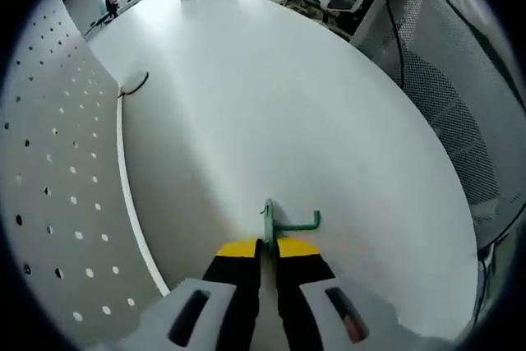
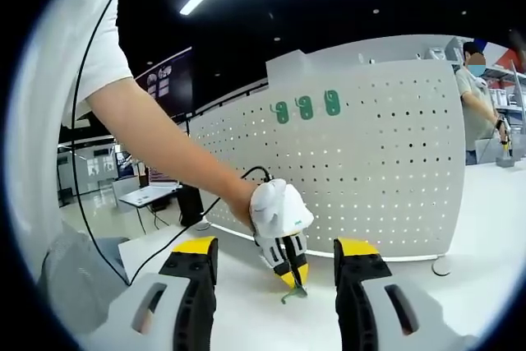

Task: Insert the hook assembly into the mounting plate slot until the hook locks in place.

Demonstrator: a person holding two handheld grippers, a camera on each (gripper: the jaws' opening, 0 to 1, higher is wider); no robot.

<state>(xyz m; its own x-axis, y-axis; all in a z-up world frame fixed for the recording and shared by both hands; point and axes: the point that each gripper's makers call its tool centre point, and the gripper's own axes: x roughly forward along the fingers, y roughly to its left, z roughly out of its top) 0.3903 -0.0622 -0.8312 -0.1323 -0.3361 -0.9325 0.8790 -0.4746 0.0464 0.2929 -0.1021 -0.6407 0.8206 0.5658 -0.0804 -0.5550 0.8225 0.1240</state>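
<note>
So in the left gripper view your left tool is pinched shut on the green hook just above the white surface. It looks light, stiff, slick plastic; grip the flat backplate. Right gripper view: right tool wide open, holding nothing; pegboard beyond carries three green hooks. Which slot you want is too small to tell.
</note>
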